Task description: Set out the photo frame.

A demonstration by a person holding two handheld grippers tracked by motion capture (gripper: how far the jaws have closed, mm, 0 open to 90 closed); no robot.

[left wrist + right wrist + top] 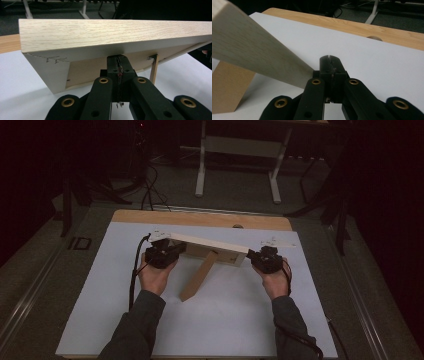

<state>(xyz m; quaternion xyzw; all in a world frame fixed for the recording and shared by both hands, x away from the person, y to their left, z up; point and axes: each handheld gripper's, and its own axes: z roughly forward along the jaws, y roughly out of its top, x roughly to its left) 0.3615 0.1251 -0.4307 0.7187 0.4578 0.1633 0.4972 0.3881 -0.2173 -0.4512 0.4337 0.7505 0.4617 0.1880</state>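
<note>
Both hands held closed grippers low over the white desk (pixel 225 320): the left gripper (pixel 162 254) and right gripper (pixel 265 259) met opposite ends of a wooden frame (pixel 210 245), its plank leg (pixel 197 277) slanting down to the desk.

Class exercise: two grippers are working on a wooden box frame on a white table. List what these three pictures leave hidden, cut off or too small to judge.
- Left gripper: left gripper view; its jaw tips vanish under the wooden frame, so contact is unclear.
- Pencil marks on the frame: left gripper view, too small to read.
- Frame: right gripper view, blurred and cut by the left edge.
- Right gripper: high view, too small and dark to judge any grip.
</note>
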